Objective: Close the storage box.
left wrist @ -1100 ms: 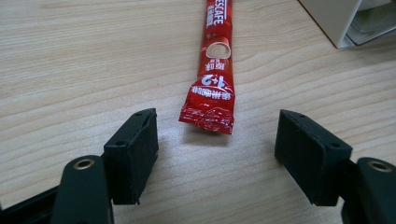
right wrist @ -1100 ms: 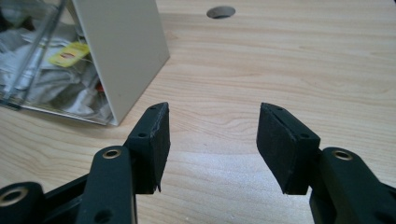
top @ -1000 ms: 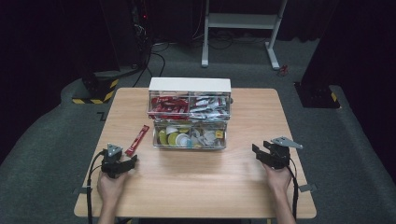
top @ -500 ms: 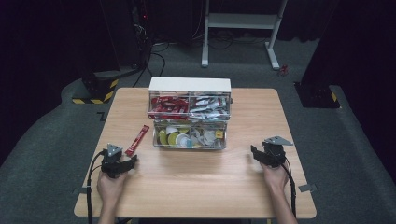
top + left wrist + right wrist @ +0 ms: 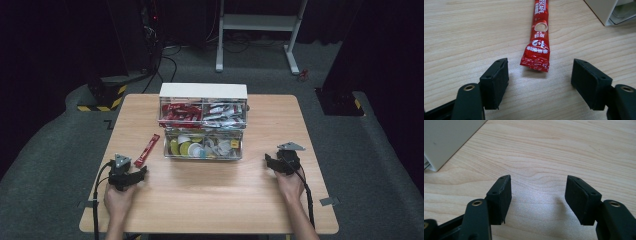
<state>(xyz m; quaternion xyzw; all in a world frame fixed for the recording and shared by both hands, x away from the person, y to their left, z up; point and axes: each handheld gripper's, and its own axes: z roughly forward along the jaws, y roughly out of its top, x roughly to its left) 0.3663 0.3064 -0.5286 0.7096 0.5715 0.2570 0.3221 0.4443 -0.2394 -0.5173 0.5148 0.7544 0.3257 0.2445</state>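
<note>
- The left gripper [image 5: 131,176] rests low at the near left of the table [image 5: 210,200], in the person's left hand [image 5: 117,199].
- Its jaws stand wide apart, with nothing between the pads.
- In the left gripper view the gripper [image 5: 540,77] points along the sachet [image 5: 537,40], whose crimped near end lies just ahead of the pads and touches neither.
- The sachet [image 5: 146,149] is a long red stick pack that lies flat on the wood, aslant, just left of the box [image 5: 202,125] and apart from it.
- A white corner of the box [image 5: 607,12] shows at the upper right of the left gripper view.
- The right gripper [image 5: 274,163] sits at the near right of the table, held by the right hand [image 5: 290,185], and points toward the box.
- Its jaws have just been opening and now stand apart over bare wood, gripping nothing; the right gripper view [image 5: 537,197] shows only wood grain between the pads.
- A white wall of the box [image 5: 446,140] fills the upper left corner of that view, well ahead of the pads.
- The box stands mid-table with a white top and clear fronts: red packs at upper left, silvery packs at upper right, and yellow and white small things in the lower tray.
- A cable [image 5: 97,195] trails from the left gripper toward the near edge.
</note>
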